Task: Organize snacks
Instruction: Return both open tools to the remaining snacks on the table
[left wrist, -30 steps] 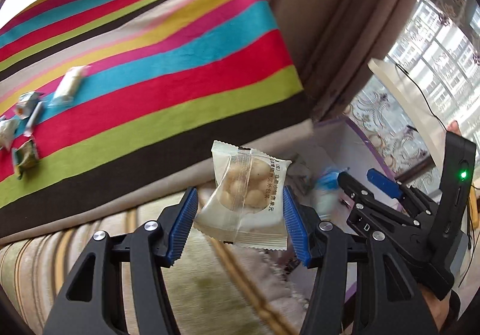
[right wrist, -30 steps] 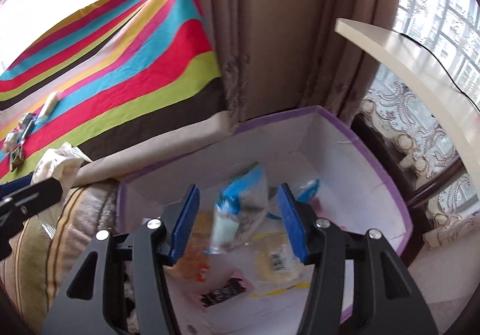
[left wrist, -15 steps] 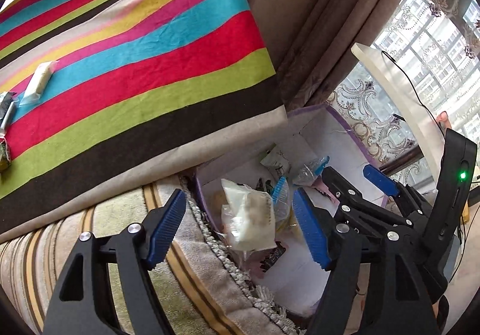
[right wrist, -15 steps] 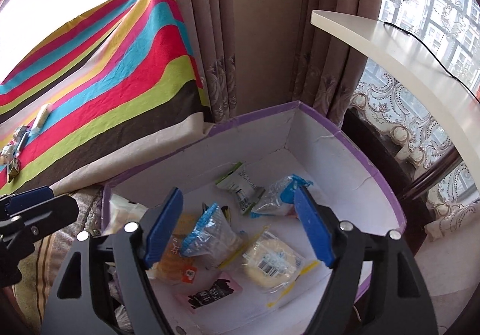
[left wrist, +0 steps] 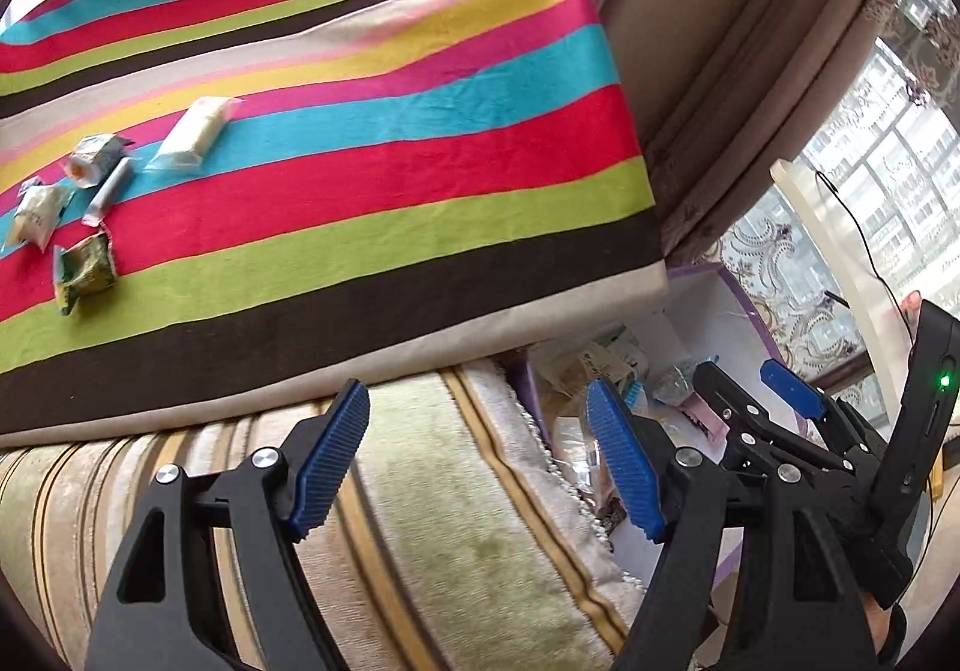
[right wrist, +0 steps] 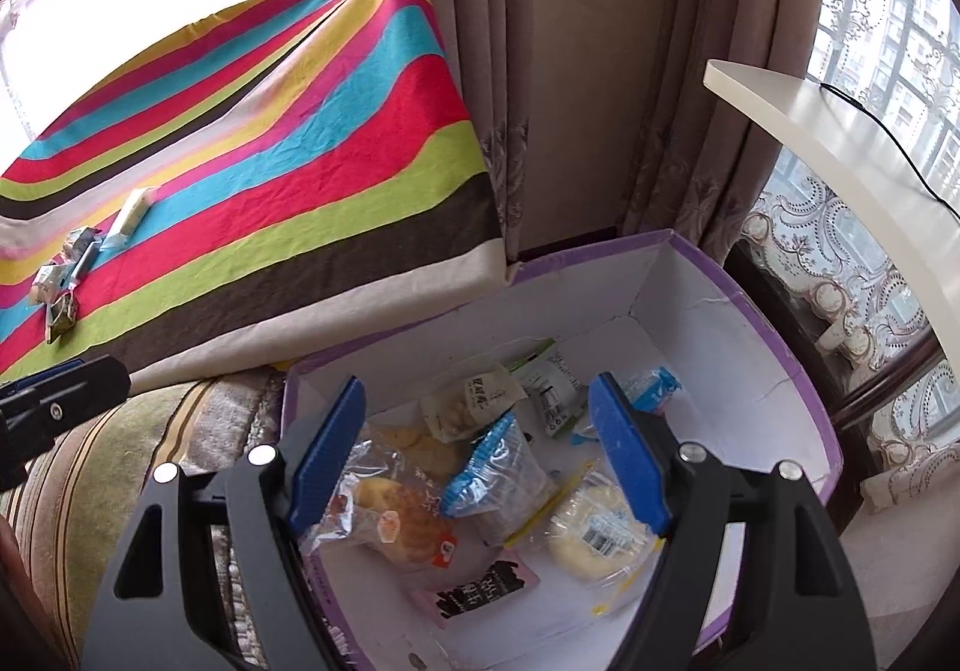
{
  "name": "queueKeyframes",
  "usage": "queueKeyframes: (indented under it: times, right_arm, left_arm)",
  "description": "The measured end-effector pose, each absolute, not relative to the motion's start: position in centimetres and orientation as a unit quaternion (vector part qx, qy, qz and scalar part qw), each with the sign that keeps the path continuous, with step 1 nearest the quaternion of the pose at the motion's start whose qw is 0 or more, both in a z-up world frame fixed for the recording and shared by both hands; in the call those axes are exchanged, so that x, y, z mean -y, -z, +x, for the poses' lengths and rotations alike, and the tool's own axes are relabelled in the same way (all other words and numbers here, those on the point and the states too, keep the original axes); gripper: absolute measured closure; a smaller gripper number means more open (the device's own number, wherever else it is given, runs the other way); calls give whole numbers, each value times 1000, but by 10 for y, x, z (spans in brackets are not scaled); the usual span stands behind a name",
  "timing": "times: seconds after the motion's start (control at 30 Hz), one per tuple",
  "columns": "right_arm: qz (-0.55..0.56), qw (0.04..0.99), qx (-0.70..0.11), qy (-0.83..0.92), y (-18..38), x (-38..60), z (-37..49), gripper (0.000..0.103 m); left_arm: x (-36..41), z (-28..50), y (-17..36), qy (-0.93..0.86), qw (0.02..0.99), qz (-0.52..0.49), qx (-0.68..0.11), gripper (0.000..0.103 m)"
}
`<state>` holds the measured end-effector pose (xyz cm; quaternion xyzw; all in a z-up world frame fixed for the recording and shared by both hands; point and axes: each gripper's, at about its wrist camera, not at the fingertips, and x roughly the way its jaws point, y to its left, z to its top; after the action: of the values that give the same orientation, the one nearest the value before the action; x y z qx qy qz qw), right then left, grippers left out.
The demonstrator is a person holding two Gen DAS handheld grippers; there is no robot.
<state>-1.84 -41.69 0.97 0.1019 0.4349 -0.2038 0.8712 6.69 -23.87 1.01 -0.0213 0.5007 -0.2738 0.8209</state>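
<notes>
Jaws of the left gripper [left wrist: 477, 464] stand wide with nothing between the blue pads; they have just been opening. Below them lies the striped sofa cushion [left wrist: 456, 527], just left of the purple-rimmed box [left wrist: 735, 284].

Right gripper [right wrist: 477, 458] hangs above the box [right wrist: 774, 323], jaws likewise wide, empty, and just opened. No pad touches a packet.

Inside the box: a clear biscuit packet [right wrist: 471, 407] toward the back wall, a blue-and-clear packet [right wrist: 504, 476] in the middle, a round cake in clear wrap [right wrist: 600, 536] to the right, a pastry packet [right wrist: 396, 515] to the left, and a pink packet with black print [right wrist: 483, 593] nearest the camera.

Left of the box, on the striped cloth [left wrist: 372, 131], five snacks remain in a loose cluster well apart from it: a white bar [left wrist: 195, 131], a grey stick [left wrist: 108, 191], and three small packets [left wrist: 84, 269].
</notes>
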Motion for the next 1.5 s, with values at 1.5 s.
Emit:
queueKeyframes:
  times: [1.5]
  right_arm:
    - [51,882,-467,43,-21,214,139,25]
  left_arm:
    - [-27,139,-8,51,878,-141,-454,20]
